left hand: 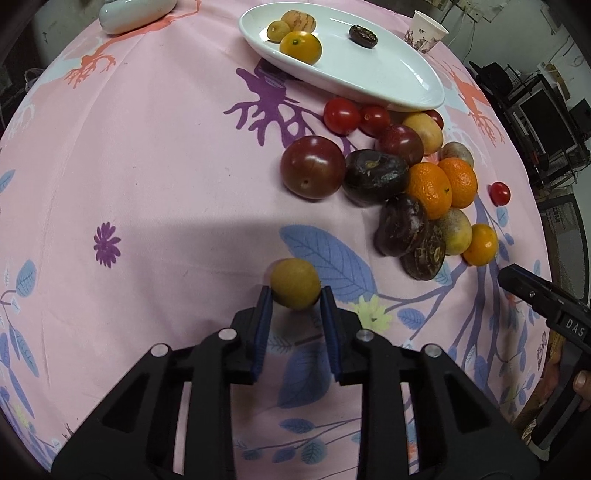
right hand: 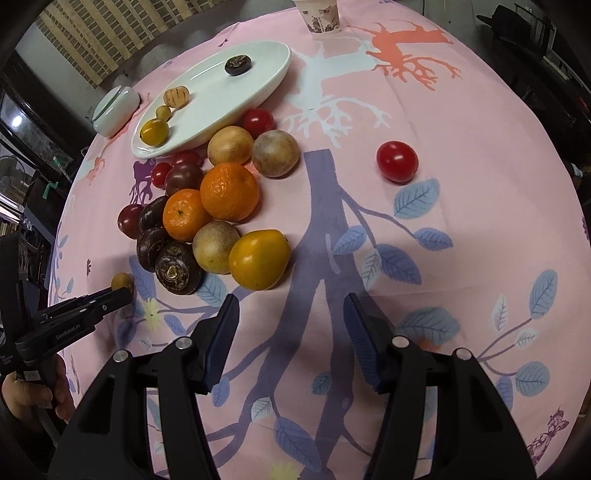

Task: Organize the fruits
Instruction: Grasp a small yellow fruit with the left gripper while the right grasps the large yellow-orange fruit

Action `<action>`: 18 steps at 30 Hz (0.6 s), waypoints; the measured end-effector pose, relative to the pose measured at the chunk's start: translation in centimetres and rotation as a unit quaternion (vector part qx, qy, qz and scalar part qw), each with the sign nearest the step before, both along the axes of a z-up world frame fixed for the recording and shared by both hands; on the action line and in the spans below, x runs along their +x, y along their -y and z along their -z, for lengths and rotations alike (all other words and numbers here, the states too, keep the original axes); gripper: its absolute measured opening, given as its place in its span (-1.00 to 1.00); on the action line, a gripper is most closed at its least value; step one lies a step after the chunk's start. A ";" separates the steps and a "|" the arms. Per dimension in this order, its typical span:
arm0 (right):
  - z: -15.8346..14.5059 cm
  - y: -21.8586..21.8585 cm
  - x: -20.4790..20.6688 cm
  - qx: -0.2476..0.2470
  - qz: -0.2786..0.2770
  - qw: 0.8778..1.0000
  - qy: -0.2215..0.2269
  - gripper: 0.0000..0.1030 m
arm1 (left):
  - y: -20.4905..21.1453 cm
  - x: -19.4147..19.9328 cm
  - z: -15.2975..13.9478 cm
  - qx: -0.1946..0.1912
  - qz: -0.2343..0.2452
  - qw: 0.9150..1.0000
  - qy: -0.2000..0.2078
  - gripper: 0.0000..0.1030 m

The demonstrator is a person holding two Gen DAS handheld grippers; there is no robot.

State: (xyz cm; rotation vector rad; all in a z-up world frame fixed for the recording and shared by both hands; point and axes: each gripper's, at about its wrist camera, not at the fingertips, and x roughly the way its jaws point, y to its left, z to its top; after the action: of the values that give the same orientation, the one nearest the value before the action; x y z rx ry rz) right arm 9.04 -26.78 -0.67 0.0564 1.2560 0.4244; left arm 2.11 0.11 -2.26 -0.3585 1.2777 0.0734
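One pink patterned cloth (right hand: 461, 155) covers the whole worktop. On its far side lies a white oval dish (left hand: 388, 70) holding four pieces: an orange-yellow fruit (left hand: 300, 47), a striped one (left hand: 297, 21), a small yellow one (left hand: 278, 30) and a dark water chestnut (left hand: 363, 36). Just beside the dish, a heap of fruit (right hand: 218, 206) rests on the cloth, tomatoes, tangerines and dark chestnuts touching one another. A paper cup (left hand: 426, 32) stands near the dish's far end. One red cherry tomato (right hand: 397, 161) sits well apart from the heap. The left claw (left hand: 295, 299) is clenched on a small yellow-brown fruit (left hand: 294, 282), seemingly just above the cloth, though contact is hard to judge. The right claw (right hand: 291, 325) is spread wide with nothing between its fingers, near the heap.
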 end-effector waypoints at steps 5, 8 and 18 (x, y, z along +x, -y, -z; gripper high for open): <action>-0.3 0.5 0.1 0.000 0.006 1.000 0.003 0.15 | 0.1 0.5 0.1 0.002 -0.001 1.000 -0.001 -0.47; -0.2 0.8 0.1 -0.002 0.010 1.000 0.000 0.15 | 0.3 1.0 0.2 0.003 -0.001 1.000 0.000 -0.47; 0.8 -2.3 0.1 -0.027 -0.046 0.999 0.007 0.15 | -0.1 1.0 0.3 -0.003 0.003 1.000 0.001 -0.45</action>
State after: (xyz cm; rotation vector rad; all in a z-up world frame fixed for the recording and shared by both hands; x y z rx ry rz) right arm 9.17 -24.46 -1.47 -0.0503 1.2587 0.4688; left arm 3.12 0.23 -2.56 -0.3593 1.2769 0.0647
